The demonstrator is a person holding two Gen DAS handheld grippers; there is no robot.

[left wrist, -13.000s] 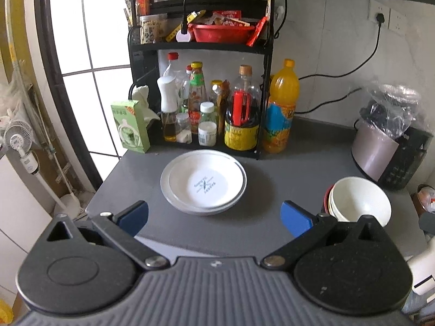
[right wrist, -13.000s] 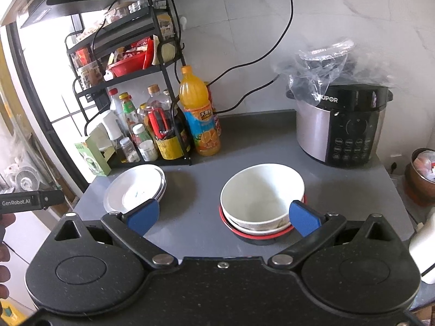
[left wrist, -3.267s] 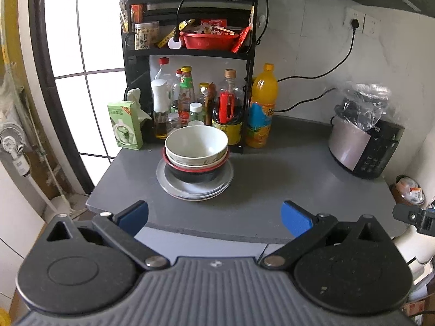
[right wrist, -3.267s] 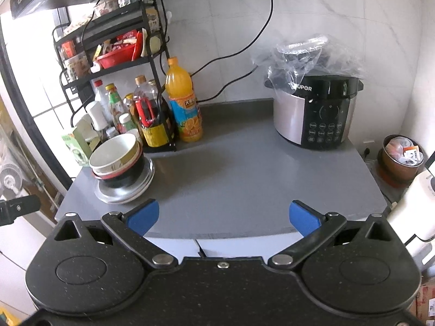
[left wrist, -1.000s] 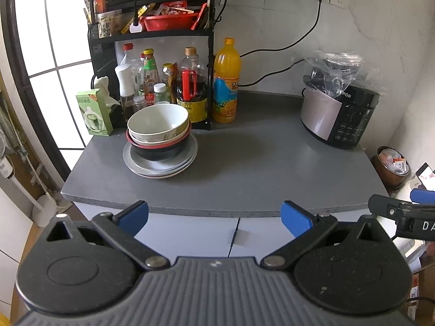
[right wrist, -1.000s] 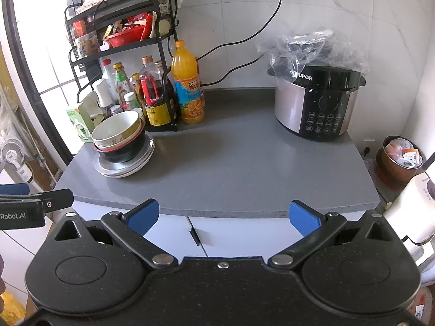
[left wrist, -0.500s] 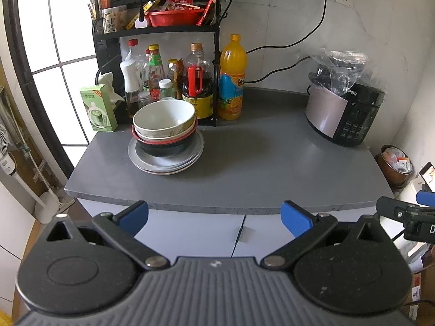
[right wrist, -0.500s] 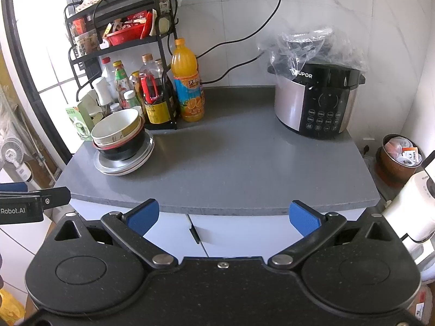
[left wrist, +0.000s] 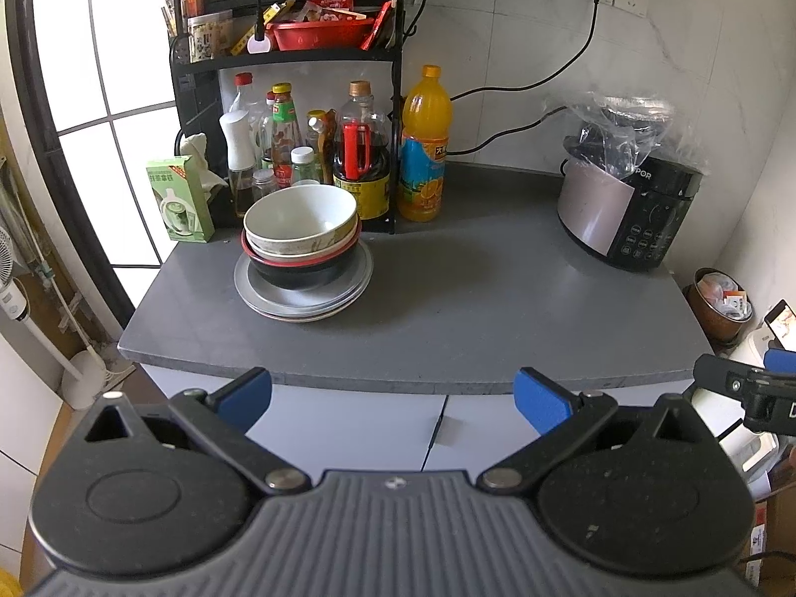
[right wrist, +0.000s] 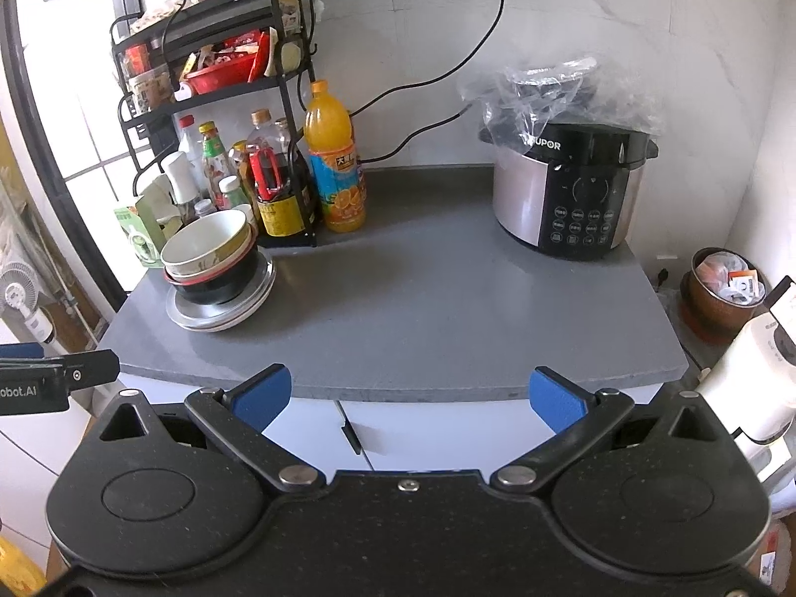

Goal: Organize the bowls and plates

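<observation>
A stack of bowls [left wrist: 301, 221] sits on a stack of grey-white plates [left wrist: 303, 298] at the left of the grey counter [left wrist: 472, 298]. The top bowl is white, with a black bowl with a red rim lower down. The stack also shows in the right wrist view, bowls [right wrist: 206, 244] on plates [right wrist: 219, 316]. My left gripper [left wrist: 393, 398] is open and empty, held back off the counter's front edge. My right gripper [right wrist: 405, 398] is open and empty, also in front of the counter edge.
A black rack with sauce bottles [left wrist: 318, 149] and an orange drink bottle [left wrist: 425, 144] stand behind the stack. A green box [left wrist: 179, 199] is at the left. A rice cooker [left wrist: 627, 204] under a plastic bag stands at the right. White cabinet doors [left wrist: 373, 428] are below the counter.
Both grippers have stayed back from the counter, and the left view has shifted slightly closer and to the left. The stack has not moved in the last second.
</observation>
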